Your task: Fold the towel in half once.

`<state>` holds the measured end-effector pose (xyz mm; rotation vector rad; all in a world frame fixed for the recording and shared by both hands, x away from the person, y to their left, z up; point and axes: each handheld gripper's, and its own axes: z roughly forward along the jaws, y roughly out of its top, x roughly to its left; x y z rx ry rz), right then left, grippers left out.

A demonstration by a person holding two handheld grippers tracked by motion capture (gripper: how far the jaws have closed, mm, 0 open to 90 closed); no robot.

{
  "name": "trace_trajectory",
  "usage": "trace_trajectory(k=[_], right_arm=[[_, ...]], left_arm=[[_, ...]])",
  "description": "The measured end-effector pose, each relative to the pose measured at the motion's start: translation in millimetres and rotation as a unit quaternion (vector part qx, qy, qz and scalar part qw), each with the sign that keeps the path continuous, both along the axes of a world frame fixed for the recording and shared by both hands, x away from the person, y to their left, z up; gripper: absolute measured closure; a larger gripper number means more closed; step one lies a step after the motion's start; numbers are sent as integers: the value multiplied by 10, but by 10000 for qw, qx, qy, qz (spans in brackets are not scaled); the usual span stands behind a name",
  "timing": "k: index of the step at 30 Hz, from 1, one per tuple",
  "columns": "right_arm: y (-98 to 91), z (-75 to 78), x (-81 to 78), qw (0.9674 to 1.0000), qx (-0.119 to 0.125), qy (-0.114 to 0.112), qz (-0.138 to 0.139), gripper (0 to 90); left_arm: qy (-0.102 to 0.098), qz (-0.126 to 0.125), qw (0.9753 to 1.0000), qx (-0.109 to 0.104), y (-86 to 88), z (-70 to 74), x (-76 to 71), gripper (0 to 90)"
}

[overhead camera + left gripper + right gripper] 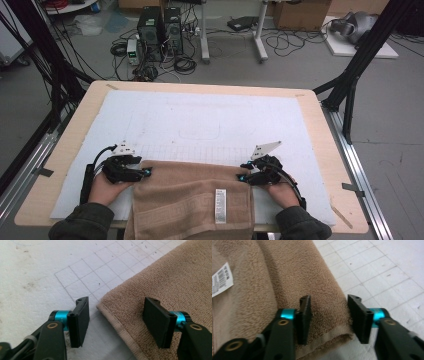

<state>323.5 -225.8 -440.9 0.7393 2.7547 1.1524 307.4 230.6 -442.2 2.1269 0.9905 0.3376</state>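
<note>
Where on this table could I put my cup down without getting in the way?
The far half of the white mat, beyond the towel, lies bare out to the wooden table edge. The near edge is crowded: left gripper and right gripper flank the towel's corners.

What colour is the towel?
Tan-brown towel; clearest in the right gripper view.

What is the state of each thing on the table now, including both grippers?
Towel: lies flat on the mat, near end hanging over the table edge, label facing up.
Label: white, flat on the towel.
Left gripper: open, jaws astride the towel's corner, not pressing.
Right gripper: open, jaws astride the towel's other corner, one jaw over the cloth, one beside it.
Mat: white, flat on the table.
</note>
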Motion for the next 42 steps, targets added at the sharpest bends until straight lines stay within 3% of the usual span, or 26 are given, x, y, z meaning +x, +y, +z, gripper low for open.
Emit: trace_trajectory(k=[1, 5, 8, 10, 14, 30, 34, 38, 42], right_arm=[[4, 4, -3, 10000, -2, 25, 47, 636], [26, 16, -15, 9997, -1, 103, 232, 754], [40, 18, -4, 9993, 18, 160, 325, 788], [37, 20, 10, 9992, 32, 197, 354, 795], [19, 12, 39, 9989, 99, 266, 363, 796], [38, 24, 18, 9992, 27, 184, 353, 796], [32, 29, 28, 9993, 36, 144, 350, 807], [5, 86, 109, 9998, 14, 31, 191, 825], [-25, 274, 380, 9997, 28, -236, -65, 826]], left_arm=[[0, -59, 10000, -7, -4, 2, -4, 482], [27, -68, 9999, -79, -3, 2, 2, 559], [181, -332, 9991, -194, -21, 11, -5, 777], [131, -344, 9993, -98, -50, 25, -16, 807], [149, -382, 9991, -65, -50, 34, -3, 814], [21, -359, 9994, 20, -78, 43, -31, 819], [-125, -297, 9995, 49, -99, 76, -36, 826], [-375, -49, 9993, -80, -151, 180, 88, 834], [-597, 153, 9981, -14, -240, 374, 378, 836]])
